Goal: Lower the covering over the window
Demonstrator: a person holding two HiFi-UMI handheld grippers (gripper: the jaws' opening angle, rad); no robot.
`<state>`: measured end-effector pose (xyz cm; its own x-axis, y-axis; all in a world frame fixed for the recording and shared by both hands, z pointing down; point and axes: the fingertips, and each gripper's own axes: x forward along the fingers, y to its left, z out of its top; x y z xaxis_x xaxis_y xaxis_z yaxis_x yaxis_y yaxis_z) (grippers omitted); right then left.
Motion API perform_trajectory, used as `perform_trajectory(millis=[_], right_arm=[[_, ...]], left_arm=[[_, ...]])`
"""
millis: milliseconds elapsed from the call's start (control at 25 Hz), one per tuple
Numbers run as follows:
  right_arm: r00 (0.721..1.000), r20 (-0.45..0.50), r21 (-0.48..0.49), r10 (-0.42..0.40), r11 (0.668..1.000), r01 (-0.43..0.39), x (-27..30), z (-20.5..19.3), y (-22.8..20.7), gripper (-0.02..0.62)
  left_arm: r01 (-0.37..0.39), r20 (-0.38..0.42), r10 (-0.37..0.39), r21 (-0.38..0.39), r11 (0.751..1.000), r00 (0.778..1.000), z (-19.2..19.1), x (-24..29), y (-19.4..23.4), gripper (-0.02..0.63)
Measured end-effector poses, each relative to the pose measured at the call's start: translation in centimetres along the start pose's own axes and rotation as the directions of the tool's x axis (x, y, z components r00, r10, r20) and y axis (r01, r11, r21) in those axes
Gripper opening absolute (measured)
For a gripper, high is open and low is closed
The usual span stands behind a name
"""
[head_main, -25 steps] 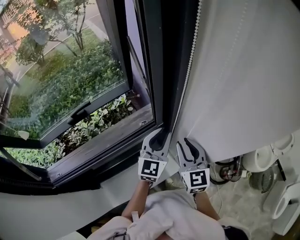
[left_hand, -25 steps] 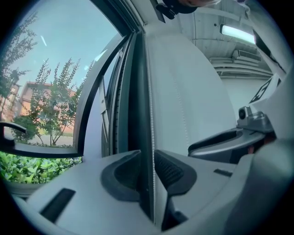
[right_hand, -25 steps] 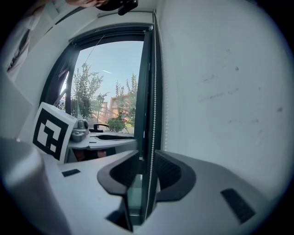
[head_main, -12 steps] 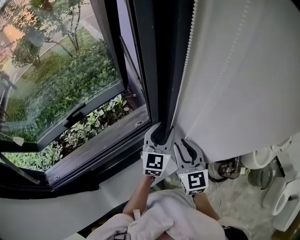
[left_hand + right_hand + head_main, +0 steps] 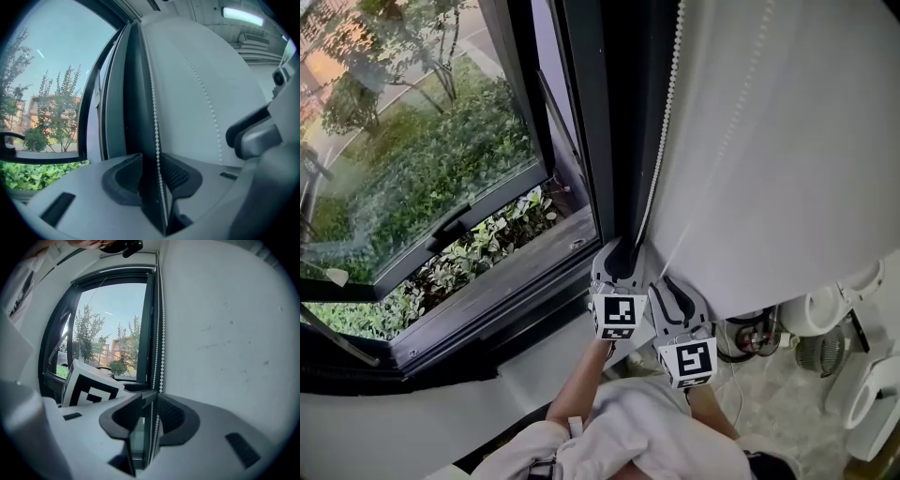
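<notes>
Between grips on the bead chain (image 5: 661, 141), hanging down the right edge of the window frame (image 5: 609, 122) beside the white blind (image 5: 769, 141). Wide at the left gripper (image 5: 619, 258), with jaws just opened and the chain loose between them. Narrower at the right gripper (image 5: 673, 286), likewise unclamped round the strands. Next, probably: close on one strand and pull steadily down.

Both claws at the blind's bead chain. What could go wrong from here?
The left claw has just been opening, bead chain loose between its jaws; right claw stands open round it, so nothing holds the chain and the blind may stall.
Chain's two strands hang close: closing on the wrong one could raise the blind.
</notes>
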<state>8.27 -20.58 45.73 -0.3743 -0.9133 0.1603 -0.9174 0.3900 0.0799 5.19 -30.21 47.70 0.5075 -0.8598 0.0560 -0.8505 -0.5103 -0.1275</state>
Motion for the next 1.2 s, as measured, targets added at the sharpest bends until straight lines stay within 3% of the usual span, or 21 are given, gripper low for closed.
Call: perform_trajectory(millis=[320, 720, 1200], right_arm=[[1.000, 0.011, 0.002, 0.008, 1.000, -0.008, -0.6, 0.3, 0.6, 0.101], [0.992, 0.102, -0.053, 0.069, 0.997, -0.064, -1.4, 4.1, 2.2, 0.101], [0.949, 0.260, -0.101, 0.176, 0.983, -0.154, -1.5, 12.2, 3.5, 0.109]], left_arm=[[0.069, -0.001, -0.069, -0.040, 0.997, 0.998, -0.1, -1.1, -0.4, 0.017], [0.134, -0.010, -0.135, -0.062, 0.989, 0.991, -0.5, -5.5, -1.9, 0.015], [0.163, -0.005, -0.163, -0.071, 0.984, 0.987, -1.0, -9.8, -3.8, 0.015]])
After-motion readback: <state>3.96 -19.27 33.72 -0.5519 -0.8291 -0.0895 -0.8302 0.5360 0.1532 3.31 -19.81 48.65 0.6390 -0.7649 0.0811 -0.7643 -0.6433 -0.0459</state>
